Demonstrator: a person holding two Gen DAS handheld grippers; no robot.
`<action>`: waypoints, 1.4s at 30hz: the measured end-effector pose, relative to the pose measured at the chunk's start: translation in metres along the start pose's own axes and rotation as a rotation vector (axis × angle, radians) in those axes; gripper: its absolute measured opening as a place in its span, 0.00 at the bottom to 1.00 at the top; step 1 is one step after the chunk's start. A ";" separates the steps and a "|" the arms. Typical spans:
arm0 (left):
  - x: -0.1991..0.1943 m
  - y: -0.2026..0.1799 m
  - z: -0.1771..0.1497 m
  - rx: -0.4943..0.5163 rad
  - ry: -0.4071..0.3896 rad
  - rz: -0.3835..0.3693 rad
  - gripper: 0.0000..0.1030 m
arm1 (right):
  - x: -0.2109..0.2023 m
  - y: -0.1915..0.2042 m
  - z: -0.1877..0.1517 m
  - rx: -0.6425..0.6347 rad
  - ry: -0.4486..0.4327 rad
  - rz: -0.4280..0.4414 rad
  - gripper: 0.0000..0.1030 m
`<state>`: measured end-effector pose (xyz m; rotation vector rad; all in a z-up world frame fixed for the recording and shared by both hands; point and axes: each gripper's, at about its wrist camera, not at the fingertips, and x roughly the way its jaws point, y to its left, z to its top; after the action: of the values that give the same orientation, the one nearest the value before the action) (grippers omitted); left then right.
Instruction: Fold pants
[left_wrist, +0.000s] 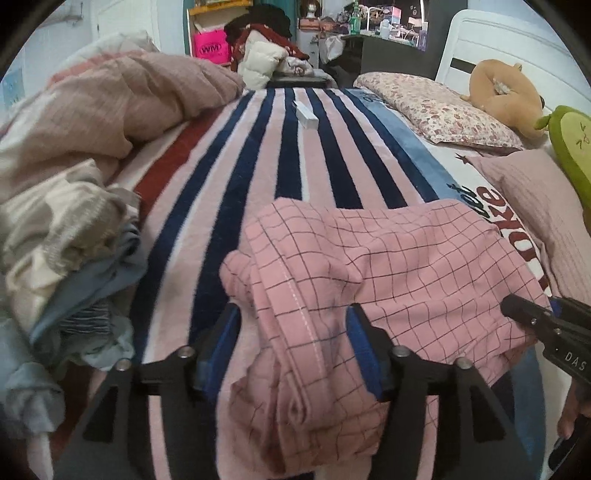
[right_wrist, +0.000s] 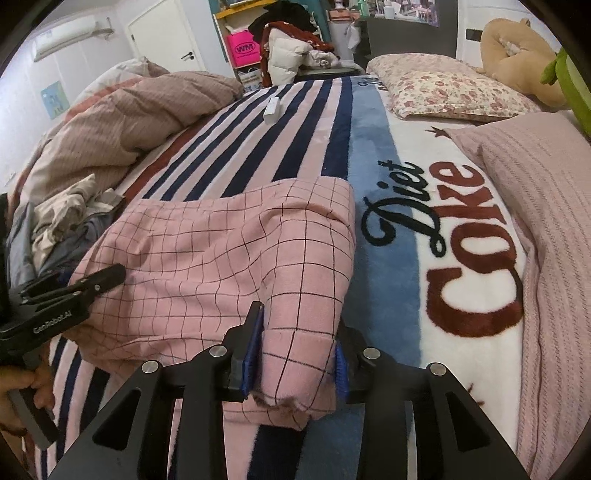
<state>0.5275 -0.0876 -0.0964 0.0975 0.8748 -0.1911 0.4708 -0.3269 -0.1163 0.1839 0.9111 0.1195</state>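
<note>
In the left wrist view, we see the pink checked pants (left_wrist: 369, 266) lying folded on the striped blanket (left_wrist: 295, 155) near the bed's near edge. Our left gripper (left_wrist: 291, 332) stands wide, a bunched fold of the pants between its fingers; the left pad is clear of the cloth.

In the right wrist view, our right gripper (right_wrist: 299, 343) is narrow, both blue pads pressed on the pants' corner fold beside the blanket's blue band.
</note>
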 end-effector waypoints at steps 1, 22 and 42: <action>-0.004 0.000 -0.002 -0.001 -0.007 0.004 0.57 | -0.002 0.000 -0.002 -0.002 -0.001 -0.003 0.29; -0.256 -0.027 -0.151 -0.017 -0.444 0.028 0.88 | -0.206 0.048 -0.147 -0.185 -0.279 0.087 0.66; -0.376 -0.045 -0.286 -0.069 -0.573 0.023 0.99 | -0.355 0.102 -0.289 -0.281 -0.548 0.023 0.99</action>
<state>0.0676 -0.0371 0.0100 -0.0137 0.3088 -0.1547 0.0232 -0.2603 0.0060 -0.0376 0.3402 0.2048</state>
